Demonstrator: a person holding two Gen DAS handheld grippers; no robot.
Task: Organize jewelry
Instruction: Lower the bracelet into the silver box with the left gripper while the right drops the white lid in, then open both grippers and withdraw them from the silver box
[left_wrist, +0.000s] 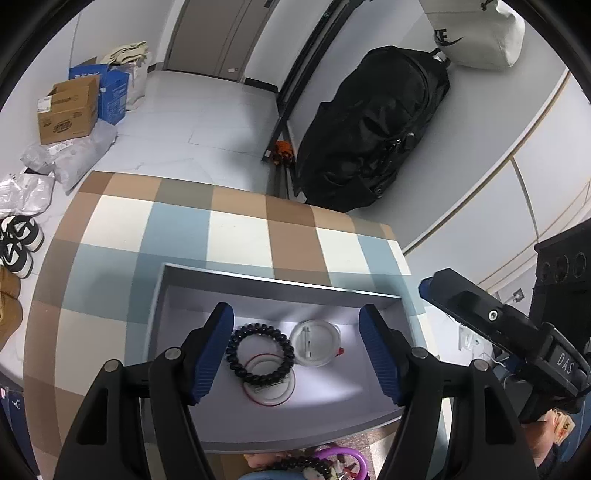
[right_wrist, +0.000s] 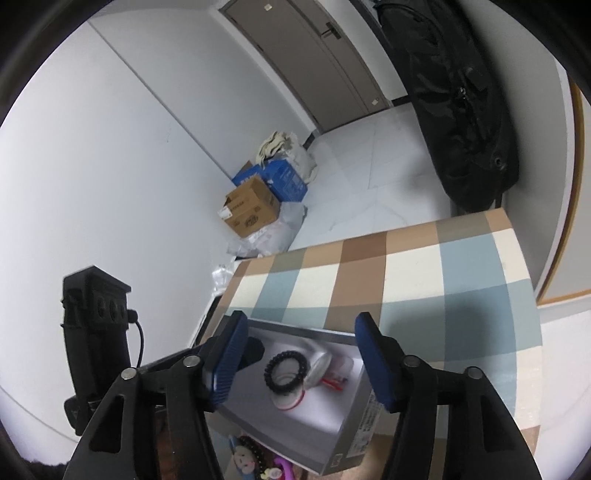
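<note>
From my left wrist, my left jaws (left_wrist: 297, 352) stand apart with nothing pressed between the blue pads (left_wrist: 214, 354); they hang over a grey tray (left_wrist: 173, 295) lying on the checked surface (left_wrist: 240, 232). Between my pads, on the tray floor, lies a black bead bracelet (left_wrist: 260, 352), and it overlaps a thin red ring (left_wrist: 269, 380) just nearer to me. Just right of the bracelet, also between the pads, sits a white round case (left_wrist: 314, 343) with a small red bit (left_wrist: 340, 352) at its right edge. Off to the right of my jaws, the right tool (left_wrist: 495, 325) pokes in. Below the tray's near edge I glimpse more beads (left_wrist: 306, 463) and a purple ring (left_wrist: 347, 456). From my right wrist, my right jaws (right_wrist: 299, 363) are likewise released, gripping nothing, angled down at the same tray (right_wrist: 351, 439). The bracelet (right_wrist: 286, 371) lies between my pads, nearer the left one, the white case (right_wrist: 319, 369) touching it on the right. Left of my jaws hangs the other tool's black body (right_wrist: 96, 343).
</note>
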